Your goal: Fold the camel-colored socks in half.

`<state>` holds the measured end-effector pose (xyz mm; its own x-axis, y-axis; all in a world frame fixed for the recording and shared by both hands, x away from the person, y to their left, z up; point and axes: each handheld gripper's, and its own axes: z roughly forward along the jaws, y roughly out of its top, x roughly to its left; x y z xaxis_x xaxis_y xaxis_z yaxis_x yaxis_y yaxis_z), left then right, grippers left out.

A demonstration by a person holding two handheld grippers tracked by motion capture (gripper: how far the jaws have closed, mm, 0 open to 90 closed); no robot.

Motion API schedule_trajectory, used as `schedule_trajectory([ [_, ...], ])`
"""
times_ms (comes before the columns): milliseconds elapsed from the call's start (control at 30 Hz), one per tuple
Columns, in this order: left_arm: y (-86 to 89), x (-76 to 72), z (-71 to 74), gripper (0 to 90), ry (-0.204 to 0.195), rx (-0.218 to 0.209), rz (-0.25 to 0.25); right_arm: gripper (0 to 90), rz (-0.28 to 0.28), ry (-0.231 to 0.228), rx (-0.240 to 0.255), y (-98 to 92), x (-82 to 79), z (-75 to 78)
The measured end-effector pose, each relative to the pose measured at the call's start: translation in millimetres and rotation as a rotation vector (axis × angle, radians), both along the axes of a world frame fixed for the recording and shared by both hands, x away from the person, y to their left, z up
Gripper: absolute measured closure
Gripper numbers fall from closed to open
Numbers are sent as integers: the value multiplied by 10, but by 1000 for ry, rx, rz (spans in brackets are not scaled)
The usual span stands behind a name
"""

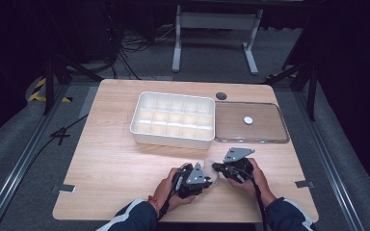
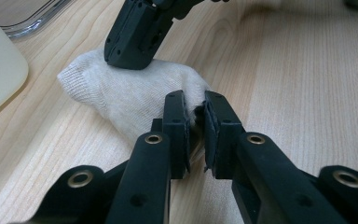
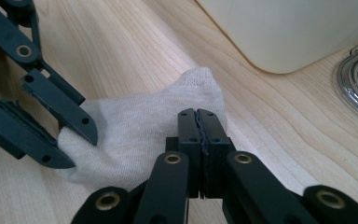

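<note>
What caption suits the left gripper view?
Left gripper pinches a cream sock on the wooden table.

Seen from above: pale wooden bench [image 1: 111, 163], with a white divided tray [image 1: 173, 119] at centre, compartments bare. Touching its right side, a clear flat lid [image 1: 270, 126] bearing a small white disc [image 1: 248, 120]. Near the front edge, left tool [image 1: 207, 179] and right tool [image 1: 216, 168] close together, tips meeting at a small cream sock [image 1: 212, 172] lying on the wood. Dark sleeves with white stripes at the bottom edge.
</note>
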<state>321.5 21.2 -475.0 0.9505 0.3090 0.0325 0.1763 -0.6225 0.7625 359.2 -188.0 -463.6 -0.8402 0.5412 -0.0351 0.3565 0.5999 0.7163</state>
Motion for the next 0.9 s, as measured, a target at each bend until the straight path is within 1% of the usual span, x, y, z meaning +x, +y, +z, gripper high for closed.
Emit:
schedule_trajectory([
  [33, -2, 5, -2, 803, 0, -5, -2, 899, -8, 1, -3, -1, 3, 1],
  [100, -3, 11, -1, 804, -1, -4, -4, 899, -31, -11, -20, -11, 13, -8],
  [200, -10, 4, 2, 804, 1, 3, 1, 899, -56, -1, -12, -57, 45, -41],
  [233, -9, 5, 4, 804, 3, 5, -1, 900, -68, -3, -27, -63, 56, -53],
  [267, -7, 9, 2, 805, 2, 2, -2, 899, -78, -9, -54, -63, 67, -71],
  [300, -6, 14, 0, 805, 3, -2, -5, 899, -76, -8, -46, -75, 77, -105],
  [333, -6, 15, 0, 805, 7, -2, -4, 899, -83, 7, -27, -90, 84, -110],
  [367, -7, 15, -1, 805, 3, -3, -5, 898, -79, -7, -36, -95, 89, -102],
  [400, -5, 16, 0, 805, 6, -3, -6, 898, -81, -15, -32, -100, 87, -85],
  [467, 5, 19, -10, 805, 12, -15, -1, 897, -85, -13, -7, -114, 96, -45],
  [500, 13, 14, -8, 805, 20, -11, 2, 897, -86, -16, 1, -115, 96, -27],
  [633, 9, 17, -12, 805, 15, -15, -4, 893, -73, -22, 23, -113, 90, 29],
  [667, 13, 14, -8, 806, 18, -10, 3, 892, -72, -26, 32, -119, 87, 42],
  [733, 13, 23, -9, 805, 19, -15, -2, 881, -73, -35, 52, -141, 70, 86],
  [800, 10, 21, -11, 806, 14, -15, -3, 868, -79, -46, 84, -161, 45, 132],
  [867, 9, 16, -9, 806, 15, -10, 0, 869, -62, -53, 119, -155, 19, 167],
  [900, 8, 19, -9, 806, 14, -12, -2, 869, -53, -56, 123, -141, 10, 170],
])
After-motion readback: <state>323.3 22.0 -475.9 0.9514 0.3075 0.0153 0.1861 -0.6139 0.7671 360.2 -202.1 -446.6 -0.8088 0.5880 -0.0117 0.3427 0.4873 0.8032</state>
